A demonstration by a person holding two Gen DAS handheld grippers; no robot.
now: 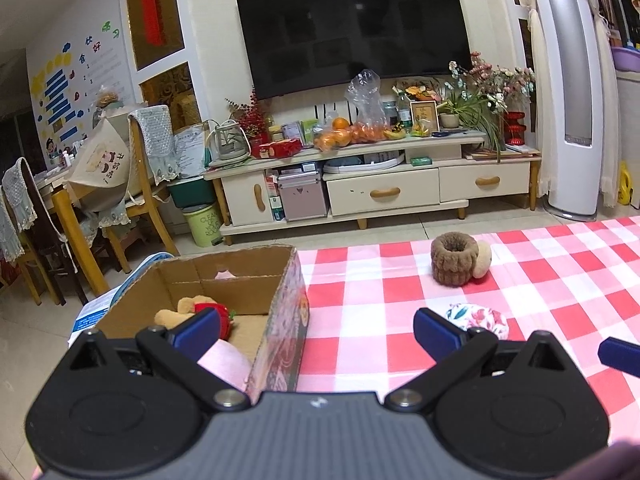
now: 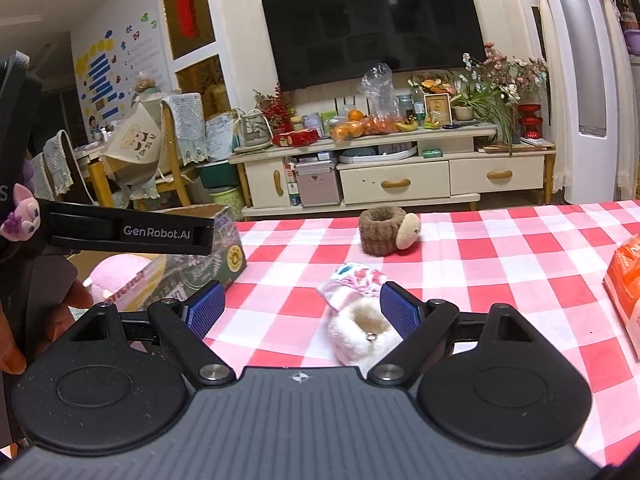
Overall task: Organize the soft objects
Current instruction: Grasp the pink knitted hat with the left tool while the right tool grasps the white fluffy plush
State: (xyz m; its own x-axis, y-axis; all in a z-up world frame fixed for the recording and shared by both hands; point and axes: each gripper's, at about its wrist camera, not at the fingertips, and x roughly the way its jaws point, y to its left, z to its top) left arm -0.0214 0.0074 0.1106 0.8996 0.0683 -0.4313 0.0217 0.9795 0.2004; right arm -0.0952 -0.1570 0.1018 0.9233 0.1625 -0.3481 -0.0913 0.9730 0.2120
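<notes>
Red-and-white checked cloth point(image 1: 520, 280) covers the table; weave looks flat and smooth. Cardboard box point(image 1: 224, 280), open-topped with a printed outer wall, stands at the table's left edge. Inside it: a tan plush toy point(image 1: 176, 314) with a red stuffed part point(image 1: 218, 312), and something soft and pink point(image 1: 224, 360) at the near wall.

Left gripper point(image 1: 316, 330): jaws spread wide, nothing between the blue ribbed pads point(image 1: 436, 330). It hangs over the box's right wall, one finger above the box interior, the other above the cloth.

Right gripper point(image 2: 302, 310): jaws released, wide apart. A white fluffy slipper-like item point(image 2: 360, 336) with a floral fabric piece point(image 2: 354, 278) lies on the cloth near the table's front edge, just beside the right-hand pad point(image 2: 400, 314); contact cannot be confirmed.

Brown knitted plush ring point(image 2: 380, 232), cylindrical with a hollow top and a beige rounded head on its right side, sits further back toward the far edge, well apart from both grippers. Orange-and-white plastic bag point(image 2: 624, 292) lies at the right edge.
</notes>
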